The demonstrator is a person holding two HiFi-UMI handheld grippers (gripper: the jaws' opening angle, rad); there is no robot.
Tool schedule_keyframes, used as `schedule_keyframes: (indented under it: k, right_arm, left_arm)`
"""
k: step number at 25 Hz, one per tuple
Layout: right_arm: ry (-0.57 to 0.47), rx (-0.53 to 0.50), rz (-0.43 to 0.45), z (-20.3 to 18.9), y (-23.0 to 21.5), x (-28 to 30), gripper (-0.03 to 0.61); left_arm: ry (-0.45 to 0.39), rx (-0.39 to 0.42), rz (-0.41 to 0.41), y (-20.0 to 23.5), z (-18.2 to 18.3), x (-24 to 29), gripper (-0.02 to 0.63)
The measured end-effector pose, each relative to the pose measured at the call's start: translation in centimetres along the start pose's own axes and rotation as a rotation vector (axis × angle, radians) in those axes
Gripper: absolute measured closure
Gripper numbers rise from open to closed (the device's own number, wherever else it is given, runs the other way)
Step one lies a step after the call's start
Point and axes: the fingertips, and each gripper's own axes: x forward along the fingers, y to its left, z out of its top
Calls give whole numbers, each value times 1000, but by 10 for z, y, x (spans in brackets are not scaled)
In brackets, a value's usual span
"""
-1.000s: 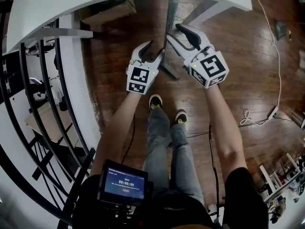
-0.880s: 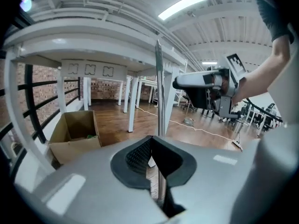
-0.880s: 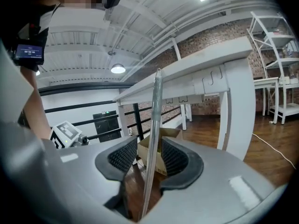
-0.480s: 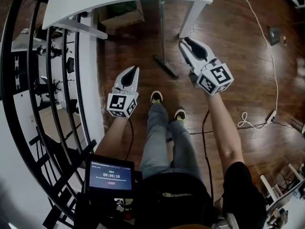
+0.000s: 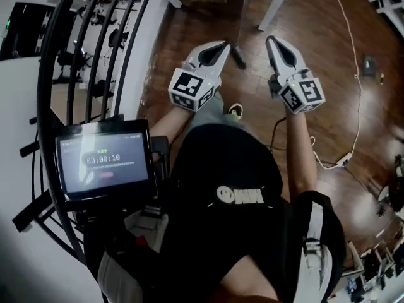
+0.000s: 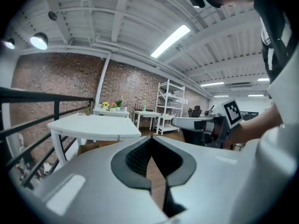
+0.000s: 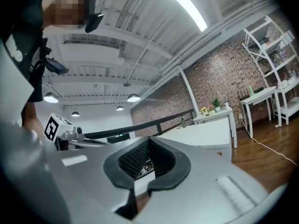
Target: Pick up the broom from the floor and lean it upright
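The wooden floor [image 5: 328, 74] fills most of my head view, hemmed on the left by a black curved railing [image 5: 60, 74]. The white table [image 6: 93, 124] stands ahead. A screen [image 5: 104, 163] sits at my chest where I can glance down at it, and its timer reads 00:00:10. The smaller line under it is too fine to read, as is the white logo on the black shirt. I hold the left gripper [image 5: 222, 45] and the right gripper [image 5: 271, 40] up in front of me, pointing outward across the room rather than down. That reads to me as a resting pose, not a reach. The left jaws are closed on nothing. The right jaws have just been closing and now meet with nothing between them either. The broom [image 5: 238, 57] is down on the floor between the two grippers, and neither touches it. Its dark head is nearest me and its handle runs off toward the table. From above I cannot tell whether it leans there or lies flat. A white cable [image 5: 353, 74] trails loosely along the right.
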Motion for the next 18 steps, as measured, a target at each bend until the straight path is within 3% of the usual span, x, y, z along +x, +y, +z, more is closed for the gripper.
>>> schedule_keyframes:
  k: [6,18]
  right_arm:
    - [-10,-67,42,-11,21,18,575]
    - [-33,-131,9,5,21,22,577]
  left_arm:
    - [-23,158,-52,-10,21,15,598]
    - [-69,177,-67,-19,39,28,598]
